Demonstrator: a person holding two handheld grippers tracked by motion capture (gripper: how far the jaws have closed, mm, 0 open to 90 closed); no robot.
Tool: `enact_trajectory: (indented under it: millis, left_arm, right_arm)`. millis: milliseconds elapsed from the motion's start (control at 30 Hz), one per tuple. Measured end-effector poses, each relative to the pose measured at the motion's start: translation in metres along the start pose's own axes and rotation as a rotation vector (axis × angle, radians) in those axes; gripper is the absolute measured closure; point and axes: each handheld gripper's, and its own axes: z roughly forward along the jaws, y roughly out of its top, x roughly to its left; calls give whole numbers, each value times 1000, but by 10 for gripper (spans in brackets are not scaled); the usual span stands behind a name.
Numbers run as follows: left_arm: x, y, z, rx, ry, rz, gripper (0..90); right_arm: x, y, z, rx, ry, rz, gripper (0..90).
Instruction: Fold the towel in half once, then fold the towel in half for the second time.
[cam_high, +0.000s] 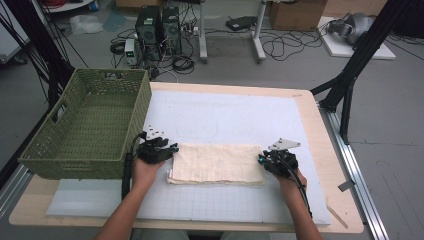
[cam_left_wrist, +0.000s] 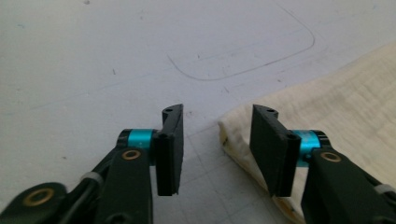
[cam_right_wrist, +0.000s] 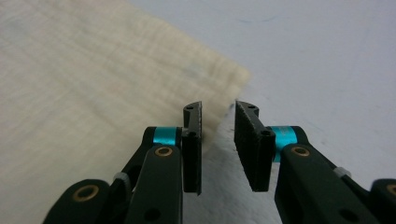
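left tongs (cam_left_wrist: 217, 140): jaws apart, empty | right tongs (cam_right_wrist: 218, 140): jaws apart, empty

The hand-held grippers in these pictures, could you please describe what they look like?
Each hand-held gripper, left and right, is black with two flat black jaws, turquoise collars and brass-coloured rivets. A grey three-cornered plate tops each, and a black cable trails back. No sleeves reach the forearms.

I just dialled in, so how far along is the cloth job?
Done: the cream cloth lies folded into a flat rectangle on the white mat. In hand: left gripper and right gripper sit open at its ends, gripping nothing. Left: possibly another fold or the green basket.
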Motion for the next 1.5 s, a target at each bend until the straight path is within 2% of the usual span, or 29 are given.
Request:
enact_trajectory:
  millis: [67,133,200,267,333,400,433,533,633,700,933,1067,1200,1400,1500]
  left_arm:
    - [0,2,-5,-39,-24,6,502]
    - [-2,3,-10,-69,-58,12,456]
    - [-4,5,-14,-104,-93,0,393]
    - [-6,7,-20,-138,-135,-7,320]
    - [-9,9,-26,-171,-164,-4,255]
    - [-12,9,-32,-193,-162,14,190]
    - [-12,8,-34,-201,-180,14,174]
    - [-14,5,-38,-212,-182,8,174]
    - [-13,2,-40,-210,-199,16,174]
    - [-13,1,-40,-217,-206,7,174]
    - [-13,-4,-37,-205,-211,17,174]
    - [-13,-3,-39,-224,-215,14,175]
    - [-11,-3,-41,-225,-205,11,175]
    - [-9,-4,-42,-232,-227,-4,175]
    - [-8,-4,-41,-229,-224,-10,176]
  right_arm:
    - [-3,-2,-5,-18,-2,21,702]
    - [-6,-3,-13,-61,2,29,672]
    - [-8,-2,-23,-110,12,38,618]
    - [-9,-2,-32,-145,22,36,535]
    - [-8,-2,-41,-182,29,38,396]
    - [-7,-3,-47,-204,40,44,327]
    - [-6,-5,-50,-215,39,47,287]
    - [-7,-8,-56,-231,20,71,183]
    - [-7,-12,-59,-247,10,61,127]
    - [-9,-14,-60,-253,5,69,119]
    - [-13,-15,-61,-268,9,90,114]
    - [-11,-14,-61,-267,7,72,114]
    - [-11,-15,-60,-262,10,73,114]
    - [-8,-15,-55,-254,26,81,114]
    - [-9,-13,-54,-253,31,82,114]
